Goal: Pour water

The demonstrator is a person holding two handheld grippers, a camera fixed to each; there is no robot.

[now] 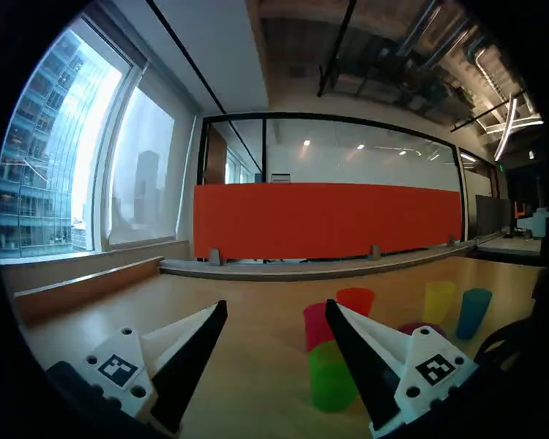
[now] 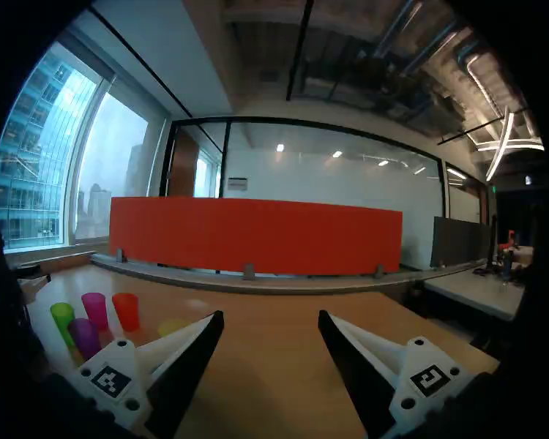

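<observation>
– On the wooden desk (image 1: 260,380), ahead of the left tongs (image 1: 274,303), what stands?

– Six plastic cups, all upright. The green cup (image 1: 326,380) is nearest, partly hidden behind the right-hand finger of those tongs. The pink cup (image 1: 315,325) stands just behind it, and the red cup (image 1: 356,300) farther back. The purple cup (image 1: 419,328) shows as little more than a rim above the same finger. The yellow cup (image 1: 439,300) and the teal cup (image 1: 473,312) stand side by side to the right, apart from the others.

– State of the left tongs?

– Spread wide, gripping nothing. Whether the finger touches the green cup cannot be told.

– And the right tongs (image 2: 269,313)?

– Likewise spread wide and holding nothing, with desk surface showing between the fingers. From the right gripper view the cups sit well off to the left: green (image 2: 62,318), pink (image 2: 94,309) and red (image 2: 126,311) in a row, purple (image 2: 84,336) in front of them, and yellow (image 2: 173,325) partly behind the left-hand finger.

– Contents of the cups?

– Cannot be told from either view.

– Surroundings?

– An orange partition (image 1: 326,219) runs along the desk's far edge, with a glass wall (image 1: 362,154) behind it. Tall windows (image 1: 55,161) are at the left. A second desk (image 2: 479,289) stands to the right in the right gripper view.
</observation>
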